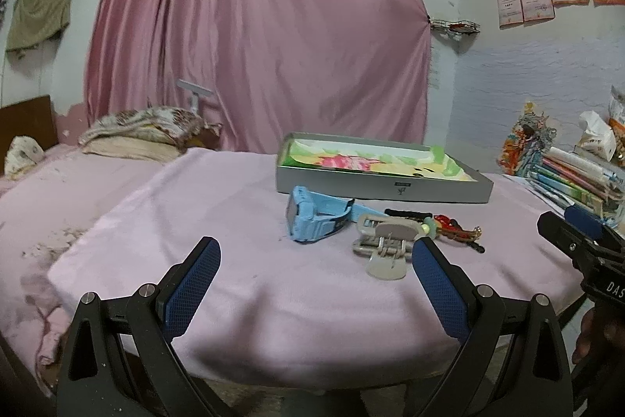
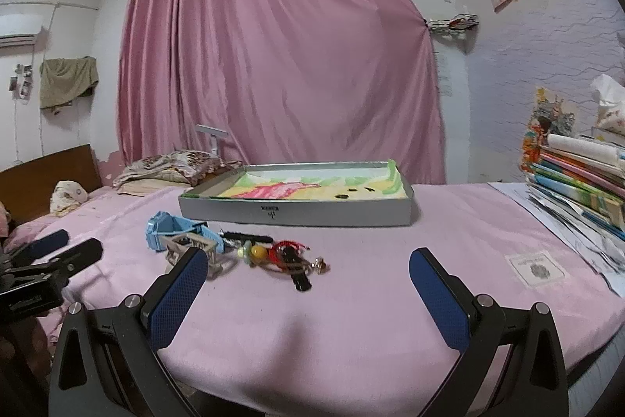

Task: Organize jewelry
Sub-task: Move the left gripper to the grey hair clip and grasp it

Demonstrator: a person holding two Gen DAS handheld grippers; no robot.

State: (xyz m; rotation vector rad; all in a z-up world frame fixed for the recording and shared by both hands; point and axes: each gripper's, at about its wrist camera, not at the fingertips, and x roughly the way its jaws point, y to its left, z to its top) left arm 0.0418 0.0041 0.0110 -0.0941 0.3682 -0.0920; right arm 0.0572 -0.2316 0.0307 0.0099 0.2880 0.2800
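Jaws spread wide on both units, nothing held. Left gripper hangs over the near edge of the worktop, its right pad just in front of a silver metal watch band. Right gripper sits level with it, further right. Jewelry lies in one loose cluster mid-worktop: blue watch far-left of the band, then a beaded red-cord charm and a black strap to the right, pieces touching or overlapping. Shallow grey box with a colourful liner stands just beyond the cluster, apparently empty, likely the destination. Judgement: no piece sorted yet; wide jaws suit a first pick.
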